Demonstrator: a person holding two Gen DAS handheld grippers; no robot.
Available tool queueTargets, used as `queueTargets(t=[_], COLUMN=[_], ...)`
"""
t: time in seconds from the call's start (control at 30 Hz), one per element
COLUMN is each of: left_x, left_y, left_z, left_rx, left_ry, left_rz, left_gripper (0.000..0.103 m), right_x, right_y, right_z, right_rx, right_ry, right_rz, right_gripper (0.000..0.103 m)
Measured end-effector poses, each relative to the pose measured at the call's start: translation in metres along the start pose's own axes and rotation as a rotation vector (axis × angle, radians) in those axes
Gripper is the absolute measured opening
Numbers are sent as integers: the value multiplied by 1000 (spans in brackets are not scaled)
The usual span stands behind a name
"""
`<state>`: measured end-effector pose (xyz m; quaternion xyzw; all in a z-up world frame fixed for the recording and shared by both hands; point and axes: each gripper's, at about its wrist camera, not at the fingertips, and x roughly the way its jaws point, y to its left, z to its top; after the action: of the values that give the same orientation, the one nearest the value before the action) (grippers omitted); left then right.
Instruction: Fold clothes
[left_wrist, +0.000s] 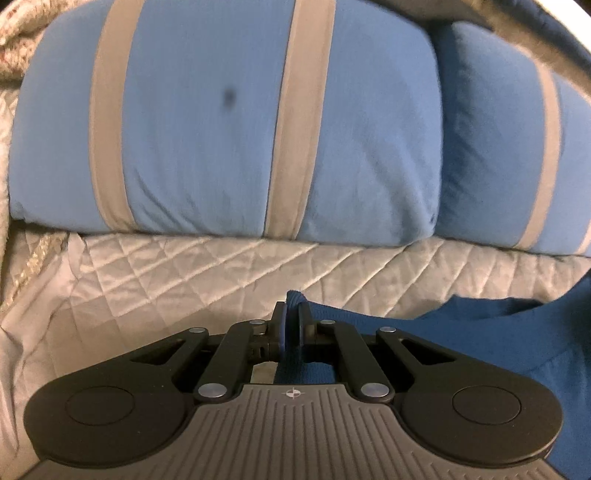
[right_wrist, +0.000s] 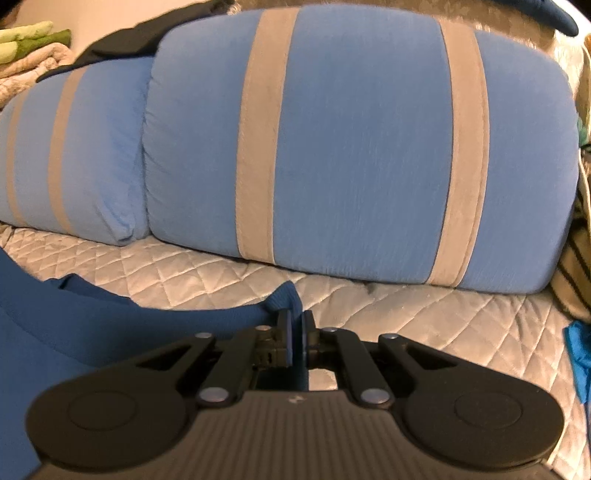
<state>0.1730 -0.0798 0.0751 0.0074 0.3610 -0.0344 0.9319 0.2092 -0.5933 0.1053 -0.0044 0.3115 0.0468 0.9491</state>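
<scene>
A dark blue garment (left_wrist: 498, 343) lies on the quilted beige bedcover (left_wrist: 184, 273). My left gripper (left_wrist: 291, 314) is shut on a corner of it, which pokes up between the pads; the cloth runs off to the right. In the right wrist view the same dark blue garment (right_wrist: 110, 332) spreads to the left, and my right gripper (right_wrist: 296, 321) is shut on another corner of it. Both grippers are low over the bedcover (right_wrist: 424, 317).
Two light blue pillows with grey stripes (left_wrist: 221, 122) (right_wrist: 351, 147) lie across the bed just ahead. Folded green and beige cloths (right_wrist: 29, 48) sit far left. A striped fabric (right_wrist: 572, 277) and a bright blue cloth (right_wrist: 578, 354) are at the right edge.
</scene>
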Motion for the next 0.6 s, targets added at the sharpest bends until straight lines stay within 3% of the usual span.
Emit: queueTargets(t=[0.37, 0.43, 0.5, 0.57, 0.6], left_x=[25, 21, 12, -2, -10], left_y=[3, 2, 4, 7, 9], left_z=[-2, -2, -1, -2, -3], left_rx=[-62, -74, -77, -106, -120], left_ry=[44, 38, 21, -9, -22], left_rz=[34, 54, 103, 102, 92], left_gripper=[10, 10, 32, 46, 51], right_x=[22, 20, 13, 3, -3], right_y=[6, 10, 13, 16, 16], right_z=[-2, 0, 2, 3, 3], right_rx=[2, -23, -59, -98, -106], right_ry=[50, 55, 66, 52, 48], right_rz=[-65, -109, -131, -166, -172], right_gripper=[7, 22, 62, 85, 90])
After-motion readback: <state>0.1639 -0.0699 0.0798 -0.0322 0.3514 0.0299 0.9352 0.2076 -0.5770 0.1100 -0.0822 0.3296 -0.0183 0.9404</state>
